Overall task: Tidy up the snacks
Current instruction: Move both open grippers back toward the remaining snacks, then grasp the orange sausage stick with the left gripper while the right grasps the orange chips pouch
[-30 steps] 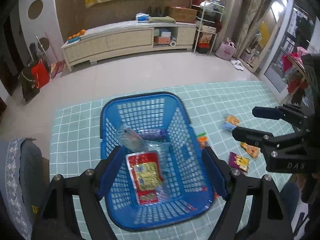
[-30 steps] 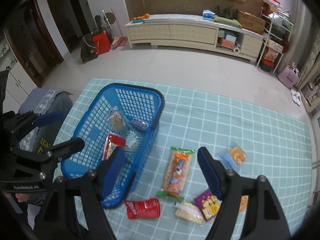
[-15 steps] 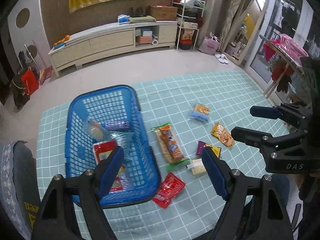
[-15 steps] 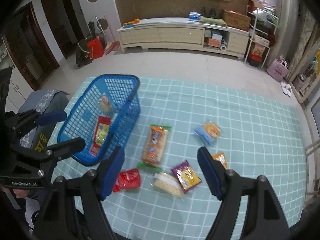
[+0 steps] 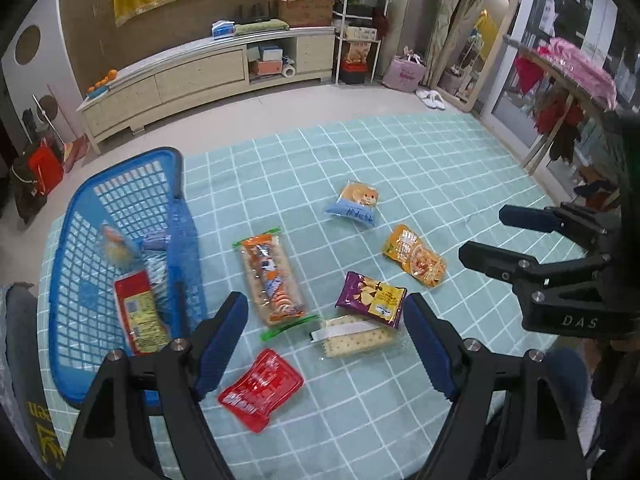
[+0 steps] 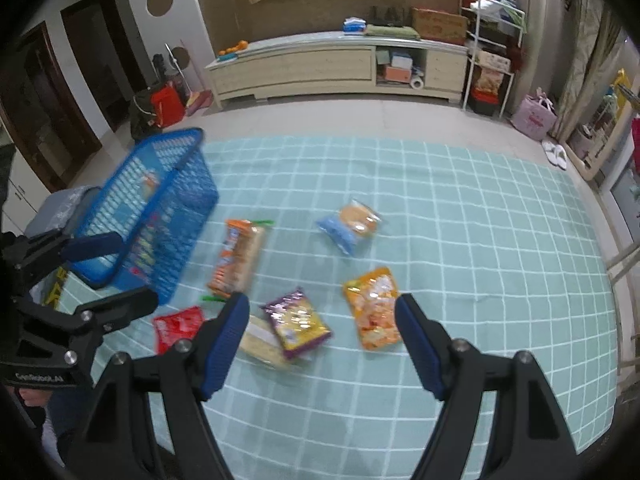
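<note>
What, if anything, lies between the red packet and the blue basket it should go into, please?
Nothing visible does: the red packet lies on bare cloth right beside the blue basket, with only the basket's near wall to lift it over.

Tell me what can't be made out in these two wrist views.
- Blue basket: the near corner hides behind the left gripper in the left view.
- Cracker pack: partly under the purple packet, blurred in the right view.
- Red packet: print too small to read.
</note>
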{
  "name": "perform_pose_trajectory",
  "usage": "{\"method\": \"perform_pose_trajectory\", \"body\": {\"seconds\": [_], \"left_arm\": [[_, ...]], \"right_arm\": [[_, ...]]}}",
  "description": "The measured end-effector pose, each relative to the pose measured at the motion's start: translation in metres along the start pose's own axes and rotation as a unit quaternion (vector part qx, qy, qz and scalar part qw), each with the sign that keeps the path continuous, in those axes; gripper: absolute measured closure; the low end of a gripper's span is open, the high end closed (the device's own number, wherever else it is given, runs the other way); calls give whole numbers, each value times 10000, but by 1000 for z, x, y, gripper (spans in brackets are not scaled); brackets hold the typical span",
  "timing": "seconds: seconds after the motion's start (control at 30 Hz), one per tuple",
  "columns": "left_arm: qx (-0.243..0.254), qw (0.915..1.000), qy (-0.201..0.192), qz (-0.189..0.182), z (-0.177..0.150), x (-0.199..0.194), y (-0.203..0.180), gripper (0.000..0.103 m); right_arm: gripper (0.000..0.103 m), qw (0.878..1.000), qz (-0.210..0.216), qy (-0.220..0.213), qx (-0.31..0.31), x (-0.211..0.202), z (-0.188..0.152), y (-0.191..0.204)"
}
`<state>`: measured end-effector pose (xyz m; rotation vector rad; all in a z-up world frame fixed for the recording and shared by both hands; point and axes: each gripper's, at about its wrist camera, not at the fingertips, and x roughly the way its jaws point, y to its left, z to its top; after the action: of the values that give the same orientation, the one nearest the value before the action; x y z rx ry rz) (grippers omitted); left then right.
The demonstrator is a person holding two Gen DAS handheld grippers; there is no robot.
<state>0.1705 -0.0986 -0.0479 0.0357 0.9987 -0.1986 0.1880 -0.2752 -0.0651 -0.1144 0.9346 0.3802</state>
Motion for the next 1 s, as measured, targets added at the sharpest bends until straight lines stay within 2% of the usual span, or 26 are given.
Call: {"method": "perform_pose_trajectory", "body": {"seconds": [0.27,0.47,0.53,0.67,0.77,0.83,0.9,1.0], "left_arm": [[23,9992,212,338,4,56,-13,24],[-387,9974,251,546,12,91,3,25],[-472,9959,360,689,14,105,12,32],[-660,9937,499,750,15,120,28,36],[-674,9920,666,835,14,132,34,46],[-746,9908,799,793,13,140,38,60],[-810,9899,850,792,12,147,42,62],[-1025,9874,909,787,11,152,49,84]], "right_arm": [[24,9997,-175,87,138,43,-9,-36],[24,9997,-230,26,-10,69,-13,-43],[24,9995,-293,102,104,78,-15,-49],[24,9990,-360,170,220,89,-23,-59],[24,9989,-363,139,262,87,-22,-64],[24,9988,-343,91,347,85,-23,-67],[24,9986,-340,100,401,86,-25,-69],[24,9982,-407,147,423,89,-27,-72]]}}
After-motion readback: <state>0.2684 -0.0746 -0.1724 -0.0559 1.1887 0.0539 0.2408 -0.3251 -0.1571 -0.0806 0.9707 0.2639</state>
